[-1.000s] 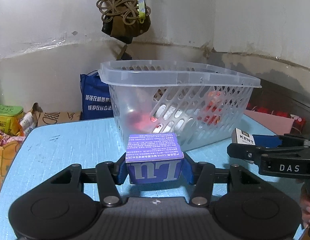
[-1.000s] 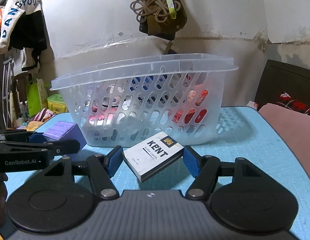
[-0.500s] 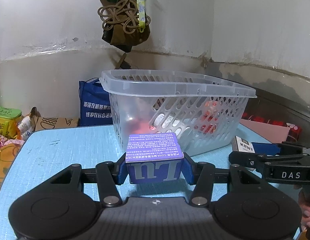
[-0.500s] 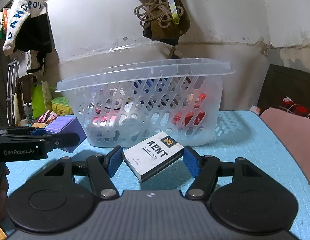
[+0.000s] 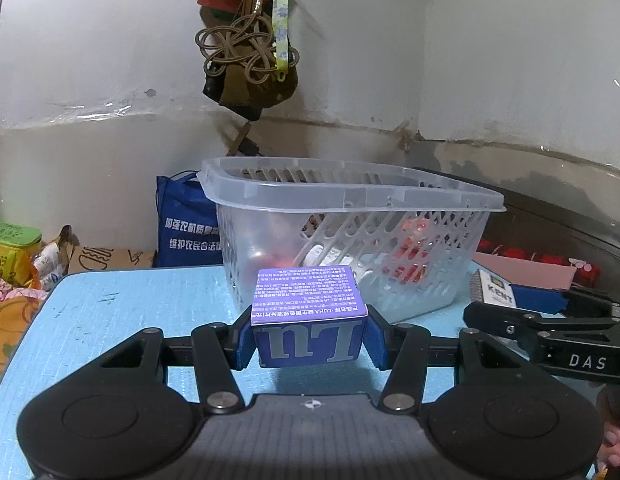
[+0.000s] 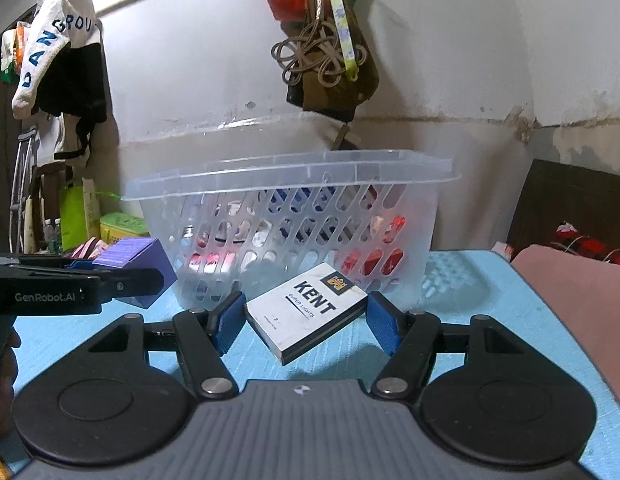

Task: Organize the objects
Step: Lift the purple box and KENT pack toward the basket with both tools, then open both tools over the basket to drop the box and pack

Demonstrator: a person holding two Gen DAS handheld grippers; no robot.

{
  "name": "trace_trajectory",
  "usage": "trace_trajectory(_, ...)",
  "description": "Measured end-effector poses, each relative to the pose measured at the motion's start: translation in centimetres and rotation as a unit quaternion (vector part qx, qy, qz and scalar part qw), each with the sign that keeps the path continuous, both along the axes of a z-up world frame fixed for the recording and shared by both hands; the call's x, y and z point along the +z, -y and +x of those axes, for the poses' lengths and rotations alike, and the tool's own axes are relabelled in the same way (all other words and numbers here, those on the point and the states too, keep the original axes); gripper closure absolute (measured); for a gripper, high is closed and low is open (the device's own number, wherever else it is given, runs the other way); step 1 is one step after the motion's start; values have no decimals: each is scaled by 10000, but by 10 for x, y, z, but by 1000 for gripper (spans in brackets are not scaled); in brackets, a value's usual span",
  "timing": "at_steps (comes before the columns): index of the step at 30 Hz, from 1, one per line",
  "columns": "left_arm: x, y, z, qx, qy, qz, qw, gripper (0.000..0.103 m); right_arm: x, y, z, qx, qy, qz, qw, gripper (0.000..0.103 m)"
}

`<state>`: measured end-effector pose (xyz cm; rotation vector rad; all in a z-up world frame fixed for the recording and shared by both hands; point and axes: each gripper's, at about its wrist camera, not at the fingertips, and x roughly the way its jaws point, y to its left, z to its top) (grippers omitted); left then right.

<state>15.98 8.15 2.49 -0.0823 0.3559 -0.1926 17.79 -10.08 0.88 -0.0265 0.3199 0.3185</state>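
Observation:
A clear plastic basket (image 5: 350, 200) with slotted walls stands on the blue table (image 5: 110, 304); red and white items show through its sides. My left gripper (image 5: 309, 336) is shut on a purple box (image 5: 308, 308), held just in front of the basket. My right gripper (image 6: 306, 316) is shut on a white KENT cigarette pack (image 6: 306, 312), held tilted in front of the basket (image 6: 294, 184). The purple box also shows at the left of the right wrist view (image 6: 138, 256), and the pack at the right of the left wrist view (image 5: 494, 292).
A blue bag (image 5: 182, 224) and a cardboard box (image 5: 106, 258) stand behind the table's far edge. Green tins and snack packs (image 5: 10, 248) lie at the left. A pink cushion (image 6: 582, 304) lies at the right. Cords and a bag (image 6: 326, 52) hang on the wall above the basket.
Both grippers have drawn back from the basket, which looks smaller and farther away. Each still holds its item the same way.

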Motion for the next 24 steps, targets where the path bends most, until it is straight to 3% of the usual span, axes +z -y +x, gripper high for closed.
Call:
trace_trajectory(12,0,-3,-8,-265,131,-195,9994,46,-1,2,2,-62,-115,51,9999,34)
trace_trajectory(15,4,-6,-20,-232,444,-263,9984,46,2,5,-5,40,79,117,9999,34)
trace_trajectory(19,18,-10,-41,-350,744,-398,9958,46,28,10,-28,417,235,263,9985,34)
trace_trajectory(24,77,-8,-50,-511,1115,-326,9919,46,90,16,-27,645,551,395,9956,34)
